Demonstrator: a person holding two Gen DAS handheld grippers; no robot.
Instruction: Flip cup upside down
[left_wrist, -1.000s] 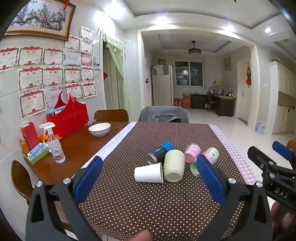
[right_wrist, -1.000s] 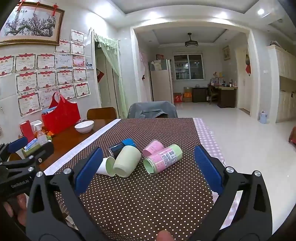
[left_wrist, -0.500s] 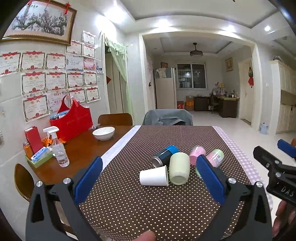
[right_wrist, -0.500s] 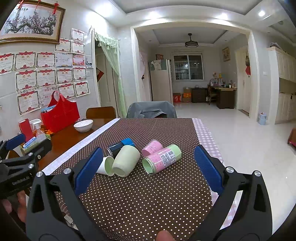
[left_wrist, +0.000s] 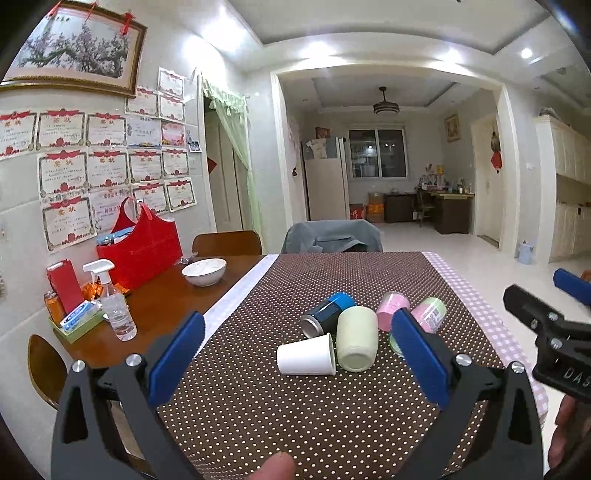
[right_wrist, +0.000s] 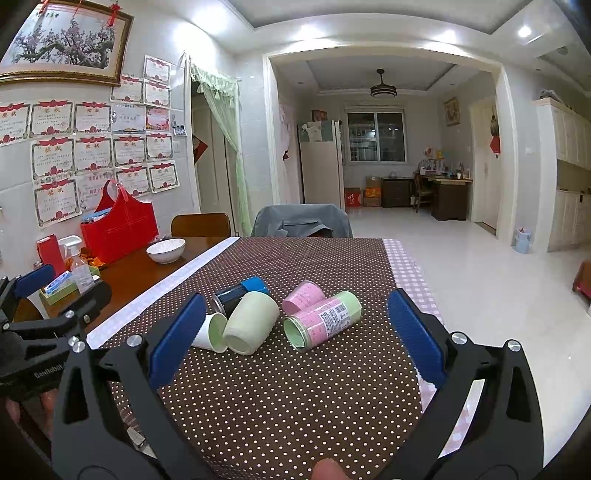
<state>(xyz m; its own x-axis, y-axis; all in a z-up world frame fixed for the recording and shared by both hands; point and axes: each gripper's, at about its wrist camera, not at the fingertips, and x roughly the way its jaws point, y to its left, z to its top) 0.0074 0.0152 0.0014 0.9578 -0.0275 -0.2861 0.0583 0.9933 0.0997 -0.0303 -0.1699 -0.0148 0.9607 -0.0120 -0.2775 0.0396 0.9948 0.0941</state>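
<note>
Brown dotted tablecloth (right_wrist: 280, 398) bare between clustered cups (right_wrist: 251, 323) and near edge.

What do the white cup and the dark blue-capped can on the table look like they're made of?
The white cup looks like matte paper: thin wall, rolled rim, pale green lining in the right view. The dark can looks like metal, judging by its shiny silver end; its blue cap seems to be plastic.

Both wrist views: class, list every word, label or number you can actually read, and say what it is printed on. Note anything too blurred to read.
"DAS": white letters on the right gripper, cut off by the frame edge.
"GenRobot": partly legible on the left gripper.
Pink and green labelled cup: barcode and print, too small to read.
Wall certificates: red headings, too blurred to read.
Tissue pack: print unreadable.
</note>
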